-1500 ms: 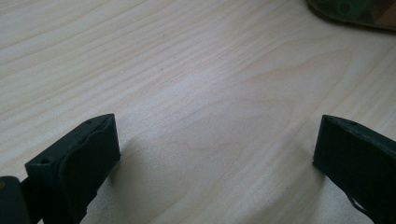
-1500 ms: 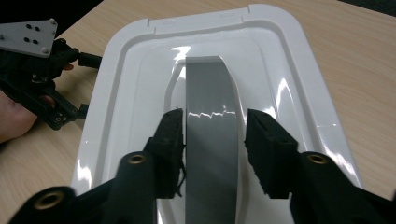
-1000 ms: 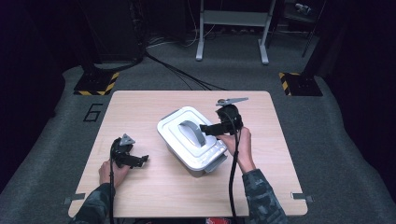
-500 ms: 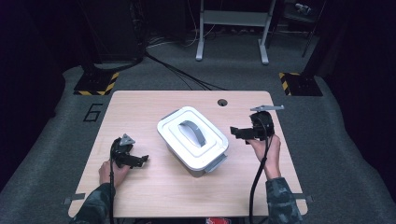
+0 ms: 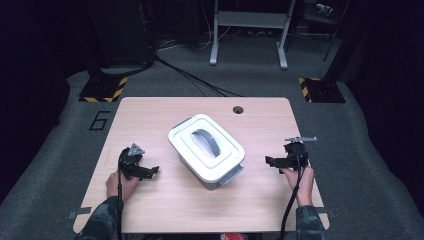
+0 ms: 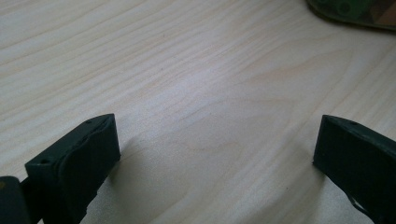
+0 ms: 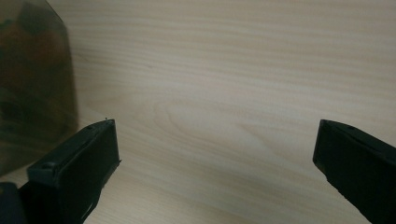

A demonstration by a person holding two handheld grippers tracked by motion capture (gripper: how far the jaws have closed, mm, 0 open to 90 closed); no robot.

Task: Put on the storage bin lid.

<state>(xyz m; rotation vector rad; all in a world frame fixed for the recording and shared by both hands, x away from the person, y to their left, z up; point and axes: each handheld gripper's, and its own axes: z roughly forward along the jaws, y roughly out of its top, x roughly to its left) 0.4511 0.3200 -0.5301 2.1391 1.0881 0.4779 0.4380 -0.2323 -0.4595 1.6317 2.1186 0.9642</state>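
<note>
A white lidded box (image 5: 206,150) with a grey handle (image 5: 205,141) and grey side latches stands askew at the middle of the wooden table (image 5: 150,120). My left gripper (image 5: 152,171) rests low on the table left of the box, jaws wide open over bare wood (image 6: 217,140). To the right of the box my right gripper (image 5: 270,162) points toward it, apart from it. Its jaws have just been opening and stand open with nothing between them (image 7: 217,140). A dark, see-through surface (image 7: 32,84) fills the left edge of the right gripper view.
A cable hole (image 5: 238,109) sits near the table's far edge. A camouflage sleeve (image 6: 359,9) shows at the top right of the left gripper view. On the floor beyond stand hazard-striped bases (image 5: 102,90) and a metal stand (image 5: 247,20).
My right gripper has left the box's handle, swinging right and down to the table's right side. The box and the left gripper have stayed put.
</note>
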